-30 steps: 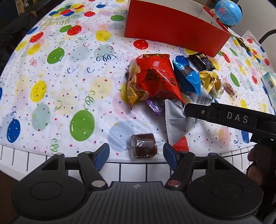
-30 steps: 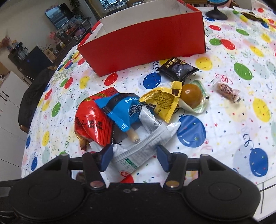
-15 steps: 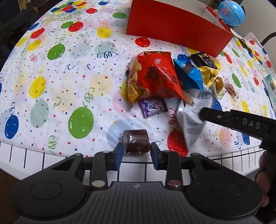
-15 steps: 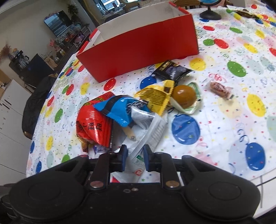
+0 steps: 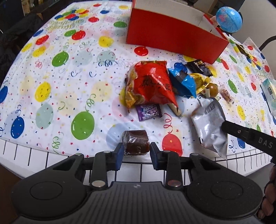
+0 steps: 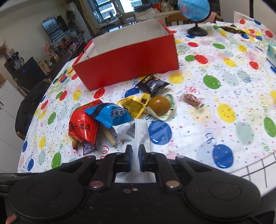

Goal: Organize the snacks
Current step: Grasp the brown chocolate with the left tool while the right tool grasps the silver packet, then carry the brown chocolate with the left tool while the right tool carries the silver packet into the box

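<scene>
Presently we find both tongs engaged. The left tongs stand partly closed, their blue pads pressed to either side of a brown wrapped sweet at the near edge of the counter, which is covered with a balloon-print cloth. We cannot tell whether the sweet is clear of the cloth. The right tongs are drawn almost fully together and pinch the thin edge of a silver-white packet; in the left wrist view that same silver-white packet hangs from the black finger of the right tongs, crumpled, its upper part tilted away from the cloth. The remaining snacks lie in a loose pile near the middle of the counter: a red bag, a blue packet leaning on it, a purple sweet just beside the red bag, a yellow packet, a brown round item in a clear tray, a black packet, and a small clear-wrapped piece lying apart to one side. A thin sausage stick lies below the blue packet. Beyond the pile stands an open red box, white inside; we see nothing in the part of its interior that shows. A blue globe stands at the far edge of the counter.
</scene>
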Tool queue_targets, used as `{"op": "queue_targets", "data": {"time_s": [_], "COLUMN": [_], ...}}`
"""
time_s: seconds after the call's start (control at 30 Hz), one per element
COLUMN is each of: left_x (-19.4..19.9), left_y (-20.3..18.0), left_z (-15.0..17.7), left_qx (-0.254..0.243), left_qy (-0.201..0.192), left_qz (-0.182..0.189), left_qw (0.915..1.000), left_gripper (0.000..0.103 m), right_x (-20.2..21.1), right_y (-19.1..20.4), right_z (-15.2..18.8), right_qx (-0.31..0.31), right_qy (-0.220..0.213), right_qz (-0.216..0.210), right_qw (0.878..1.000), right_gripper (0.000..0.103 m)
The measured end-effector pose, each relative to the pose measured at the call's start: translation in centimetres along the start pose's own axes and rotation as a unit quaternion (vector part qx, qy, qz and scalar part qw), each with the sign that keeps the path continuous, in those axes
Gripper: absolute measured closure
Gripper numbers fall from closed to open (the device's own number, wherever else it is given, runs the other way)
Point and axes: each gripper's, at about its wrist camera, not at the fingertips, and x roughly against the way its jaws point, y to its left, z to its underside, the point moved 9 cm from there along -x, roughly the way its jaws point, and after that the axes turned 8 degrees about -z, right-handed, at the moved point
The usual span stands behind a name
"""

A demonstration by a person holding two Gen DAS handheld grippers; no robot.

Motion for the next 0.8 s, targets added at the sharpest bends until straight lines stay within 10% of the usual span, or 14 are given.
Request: {"op": "queue_targets", "data": {"time_s": [0.8], "left_x": [6.6], "left_y": [-3.2], "left_z": [-8.6], "left_qx": [-0.042], "left_qy": [-0.102], "left_qz": [-0.002], "left_qw": [0.9939], "left_gripper": [0.072], "right_x": [6.0], "right_y": [1.6], "right_z": [-8.0], "right_qx": [0.041], "right_qy": [-0.113], "right_qz": [0.011], "right_qw": [0.993], "right_gripper": [0.098]}}
